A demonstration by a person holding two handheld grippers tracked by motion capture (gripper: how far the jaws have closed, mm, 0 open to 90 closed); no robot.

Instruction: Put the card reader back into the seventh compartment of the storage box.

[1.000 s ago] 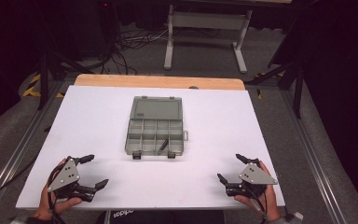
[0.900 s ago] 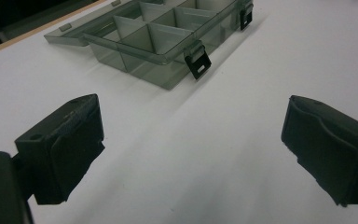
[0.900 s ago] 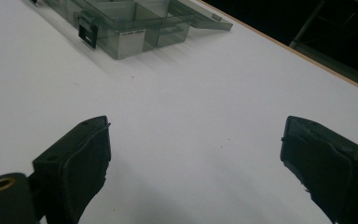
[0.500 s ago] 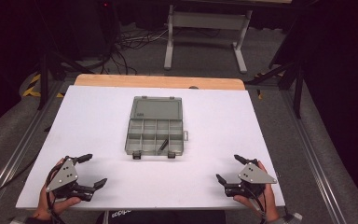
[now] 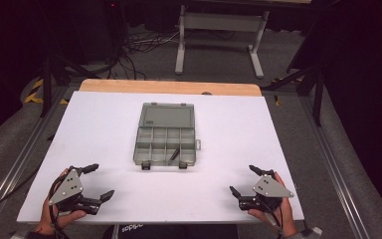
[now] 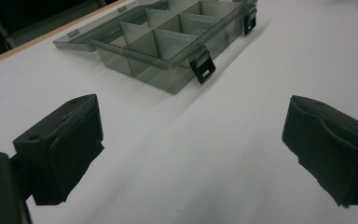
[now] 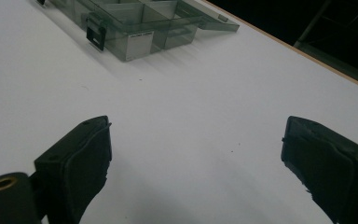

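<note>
A clear grey compartment box (image 5: 166, 134) lies open in the middle of the white table (image 5: 99, 129), its lid folded back away from me and two black latches on its near edge. A thin dark item rests in one near compartment (image 5: 174, 154). My left gripper (image 5: 95, 180) rests open near the front left corner, held by a hand. My right gripper (image 5: 244, 179) sits open near the front right corner. In the left gripper view the box (image 6: 168, 42) lies ahead between the wide jaws. The right gripper view has the box (image 7: 135, 23) at upper left.
A wooden strip (image 5: 169, 87) runs along the table's far edge. Beyond it stand a metal frame stand (image 5: 219, 35) and cables on the floor. Metal rails flank both table sides.
</note>
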